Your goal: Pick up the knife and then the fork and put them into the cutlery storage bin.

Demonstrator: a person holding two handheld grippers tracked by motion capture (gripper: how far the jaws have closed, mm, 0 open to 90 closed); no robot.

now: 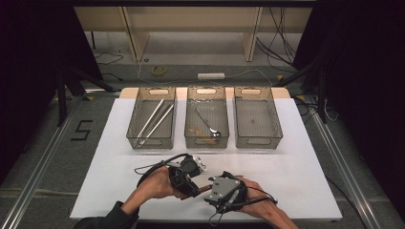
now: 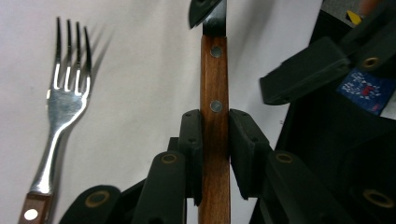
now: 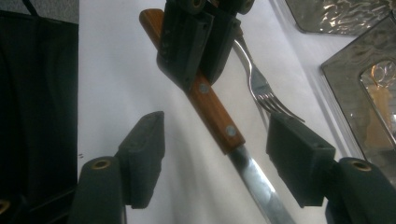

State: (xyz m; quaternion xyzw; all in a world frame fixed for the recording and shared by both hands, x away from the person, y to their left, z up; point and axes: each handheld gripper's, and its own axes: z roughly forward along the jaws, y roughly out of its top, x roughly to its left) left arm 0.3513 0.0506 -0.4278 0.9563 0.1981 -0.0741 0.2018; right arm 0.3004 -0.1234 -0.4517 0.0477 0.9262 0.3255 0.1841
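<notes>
So we're pinching the knife [image 2: 215, 116] by its wooden handle with the left gripper [image 2: 215, 140], fingers [image 2: 192, 140] pressing on both flat sides of the handle, and it's hanging just over the white worktop [image 1: 296, 162] at the near edge, between our two hands. The right gripper [image 3: 215, 158] is sitting with its fingers [image 3: 299, 158] spread on either side of the blade where it meets the handle, not touching it. We're guessing this thing is light and totally stiff, but the steel blade looks slick, so the riveted wood is the spot to grab; it's flat and gives the pads something to bite. A fork [image 2: 65, 98] with the same kind of handle is lying on the worktop right beside it. Further back, three clear bins are lined up: left bin [image 1: 151, 119] with long metal rods, middle bin [image 1: 206, 119] with a spoon, right bin [image 1: 258, 119] looking bare. The room around is dim, with cables on the floor.
</notes>
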